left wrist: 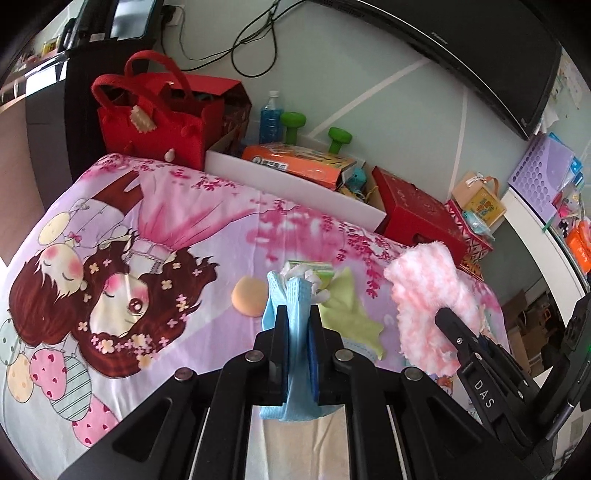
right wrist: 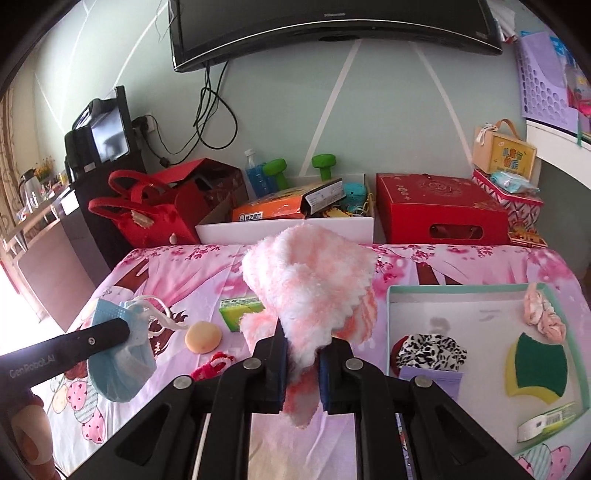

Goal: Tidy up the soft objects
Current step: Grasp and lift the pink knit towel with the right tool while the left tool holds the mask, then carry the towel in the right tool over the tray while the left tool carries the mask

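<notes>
My left gripper (left wrist: 298,314) is shut on a light blue face mask (left wrist: 291,295), held above the cartoon bedsheet (left wrist: 147,229); the mask also shows in the right wrist view (right wrist: 118,354). My right gripper (right wrist: 302,343) is shut on a fluffy pink-and-white cloth (right wrist: 310,280), also seen in the left wrist view (left wrist: 424,295). On the sheet lie an orange puff (left wrist: 248,295), a green-yellow sponge pack (right wrist: 240,312), a yellow-green cloth (left wrist: 351,314) and a red scrunchie (right wrist: 214,363). A shallow teal-rimmed tray (right wrist: 461,290) at the right holds a leopard scrunchie (right wrist: 432,350), a green sponge (right wrist: 535,363) and a pink scrunchie (right wrist: 543,314).
Behind the bed stand a red felt bag (right wrist: 147,210), a white box (right wrist: 288,225) of clutter with green dumbbells (right wrist: 325,164) and a blue bottle (right wrist: 255,173), and a red gift box (right wrist: 439,210). A TV (right wrist: 332,26) hangs on the wall.
</notes>
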A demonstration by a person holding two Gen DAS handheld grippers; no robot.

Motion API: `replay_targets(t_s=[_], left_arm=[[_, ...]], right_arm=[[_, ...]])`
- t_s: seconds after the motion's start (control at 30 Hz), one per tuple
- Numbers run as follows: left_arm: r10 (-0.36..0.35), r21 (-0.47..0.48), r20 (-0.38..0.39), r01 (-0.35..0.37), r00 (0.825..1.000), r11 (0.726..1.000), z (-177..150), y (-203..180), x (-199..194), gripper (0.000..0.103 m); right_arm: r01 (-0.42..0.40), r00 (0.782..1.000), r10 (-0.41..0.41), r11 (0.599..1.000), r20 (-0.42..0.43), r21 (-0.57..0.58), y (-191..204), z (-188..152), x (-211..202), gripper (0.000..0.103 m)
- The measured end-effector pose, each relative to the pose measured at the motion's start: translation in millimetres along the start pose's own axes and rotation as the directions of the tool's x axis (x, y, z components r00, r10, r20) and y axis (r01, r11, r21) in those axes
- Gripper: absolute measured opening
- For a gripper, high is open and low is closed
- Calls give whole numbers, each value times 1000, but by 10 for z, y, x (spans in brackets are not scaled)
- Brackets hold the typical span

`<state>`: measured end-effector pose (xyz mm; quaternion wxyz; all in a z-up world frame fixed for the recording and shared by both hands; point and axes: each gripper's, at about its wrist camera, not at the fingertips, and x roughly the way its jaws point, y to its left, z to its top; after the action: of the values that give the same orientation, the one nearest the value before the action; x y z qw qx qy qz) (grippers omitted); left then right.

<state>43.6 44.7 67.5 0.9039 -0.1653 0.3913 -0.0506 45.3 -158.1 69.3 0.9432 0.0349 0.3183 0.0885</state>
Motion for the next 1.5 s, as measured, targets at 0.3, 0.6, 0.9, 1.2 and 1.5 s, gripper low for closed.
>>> replay_targets(t_s=[0.3,0.6,0.9,1.2,1.5], left_arm=[[-56,75,-3,56,998,996,4,-451,144,8],[-129,168,-23,131,991,977,-92,-1078,301,8],[-171,252,-37,175,985,952,-195,-1587,473,8],[-207,308,-46,211,977,928,-219,-2046,696,8],[-212,362,-90,231,973,903,-337,-2377,989,9]], right_arm=[[84,996,-85,995,15,52,-365,18,-102,14],[184,982,-187,973,9,142,-991,-34,-274,14],[269,960,-278,931,2,246,-1547,-94,-459,14],[354,931,-364,886,-24,298,-1934,-189,-538,14],[386,920,-385,864,-72,324,-2166,-269,-466,14]])
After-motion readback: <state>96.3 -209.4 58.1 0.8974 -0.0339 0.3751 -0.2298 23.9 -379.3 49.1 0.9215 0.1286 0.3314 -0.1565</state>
